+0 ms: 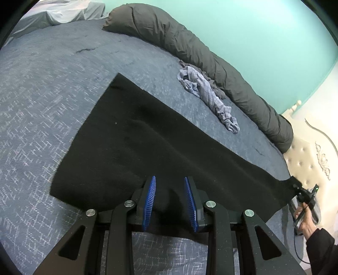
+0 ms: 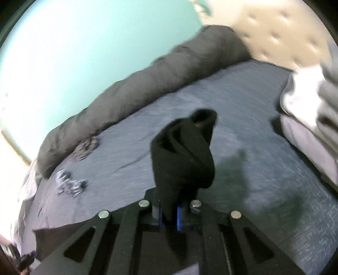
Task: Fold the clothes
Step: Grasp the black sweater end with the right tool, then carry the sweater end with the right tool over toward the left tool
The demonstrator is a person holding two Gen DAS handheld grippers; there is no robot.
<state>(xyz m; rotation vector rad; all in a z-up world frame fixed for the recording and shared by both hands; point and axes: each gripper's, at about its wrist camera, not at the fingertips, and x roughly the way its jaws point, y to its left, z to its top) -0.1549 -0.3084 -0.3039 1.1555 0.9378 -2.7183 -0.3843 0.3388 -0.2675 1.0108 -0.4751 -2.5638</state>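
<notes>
A black garment point(image 1: 147, 143) lies spread flat on the blue bedspread point(image 1: 52, 95). My left gripper point(image 1: 170, 184) is open, its blue pads on either side of the garment's near edge, with cloth lying between them. My right gripper point(image 1: 300, 190) shows at the far right of the left wrist view, shut on the garment's right corner. In the right wrist view that gripper point(image 2: 170, 213) is shut on a bunched fold of the black garment point(image 2: 183, 152), which stands up above the bed. That view is blurred.
A crumpled checked garment point(image 1: 209, 95) lies beyond the black one. A long rolled dark grey duvet point(image 1: 200, 55) runs along the teal wall. Grey bedding point(image 1: 63, 12) is at the far left. A cream tufted headboard point(image 1: 306, 156) is at the right. Pale pillows point(image 2: 306, 110) sit at the right.
</notes>
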